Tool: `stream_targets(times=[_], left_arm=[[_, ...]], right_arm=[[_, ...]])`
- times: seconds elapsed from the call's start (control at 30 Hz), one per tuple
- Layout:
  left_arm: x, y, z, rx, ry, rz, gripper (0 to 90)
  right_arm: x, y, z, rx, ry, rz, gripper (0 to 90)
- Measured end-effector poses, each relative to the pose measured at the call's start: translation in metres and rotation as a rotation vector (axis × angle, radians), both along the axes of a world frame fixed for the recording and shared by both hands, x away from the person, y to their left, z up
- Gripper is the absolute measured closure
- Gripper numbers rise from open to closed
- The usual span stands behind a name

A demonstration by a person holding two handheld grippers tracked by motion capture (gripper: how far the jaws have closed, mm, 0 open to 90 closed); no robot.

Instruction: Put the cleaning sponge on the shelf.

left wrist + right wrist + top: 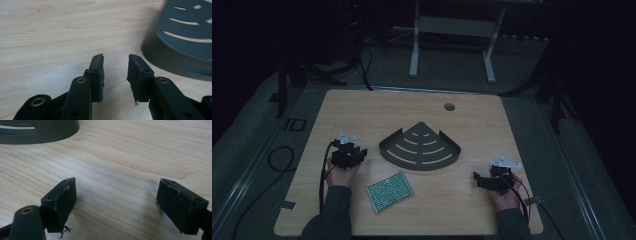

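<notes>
A light wooden worktop (362, 107) carries two things: a dark, fan-shaped corner shelf tray (420, 146) with curved slots, lying near the middle, and a flat rectangular pad with a green dotted face (389, 191) (its exact make is too small to tell) lying nearer the person, below and left of the tray and apart from it.

The left tool (358, 154) rests low at the worktop's left side, held in the person's left hand (341, 172), pointing toward the tray's left edge and stopping just short of it. In the left gripper view the left tool (115, 75) has its jaws set a narrow way apart with nothing between them, and the tray's curved wall and slotted floor fill the upper right corner, close ahead and to the right of the tips. The green pad lies to the right of this hand, near it.

The right tool (478, 178) sits at the right side of the worktop, in the right hand (507, 196), well apart from the tray. In the right gripper view the right tool (116, 202) stands spread wide over bare wood, empty, and the tray's rim shows at the upper left corner.
</notes>
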State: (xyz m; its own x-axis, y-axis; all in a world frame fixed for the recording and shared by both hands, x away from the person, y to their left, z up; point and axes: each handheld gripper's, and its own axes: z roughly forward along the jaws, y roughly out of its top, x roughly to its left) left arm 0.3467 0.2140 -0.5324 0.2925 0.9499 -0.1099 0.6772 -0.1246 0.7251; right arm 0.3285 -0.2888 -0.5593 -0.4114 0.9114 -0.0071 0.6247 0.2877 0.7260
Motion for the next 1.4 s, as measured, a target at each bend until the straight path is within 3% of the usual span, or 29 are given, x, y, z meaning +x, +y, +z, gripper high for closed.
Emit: stream_targets(times=[0.1, 0.17, 0.2, 0.43, 0.63, 0.8, 1.13, 1.4], left_arm=[[-0.009, -0.007, 0.004, 0.005, -0.013, -0.044, 66.9], [-0.009, -0.007, 0.004, 0.005, -0.013, -0.044, 68.9], [-0.016, -0.011, 0.005, -0.003, -0.003, -0.084, 71.9], [-0.029, -0.019, 0.006, 0.036, 0.033, -0.14, 75.6], [-0.044, -0.037, 0.011, 0.041, 0.053, -0.236, 82.8], [-0.052, -0.048, 0.011, 0.038, 0.083, -0.288, 89.5], [-0.066, -0.064, 0.008, 0.054, 0.117, -0.385, 89.9], [-0.076, -0.072, 0.006, 0.073, 0.141, -0.411, 89.9]], right_arm=[[0.0, 0.0, 0.0, 0.0, 0.0, 0.0, 16.0], [0.0, 0.0, 0.0, -0.001, 0.0, 0.001, 16.0], [0.0, 0.0, 0.0, -0.001, 0.0, 0.001, 15.9], [0.0, 0.0, 0.0, -0.001, 0.0, 0.001, 15.9], [0.0, 0.0, 0.0, -0.002, 0.0, 0.002, 15.9], [0.0, 0.0, 0.0, -0.002, 0.0, 0.002, 15.9], [0.0, 0.0, 0.0, -0.002, 0.0, 0.002, 15.9], [0.0, 0.0, 0.0, -0.002, 0.0, 0.002, 15.9]])
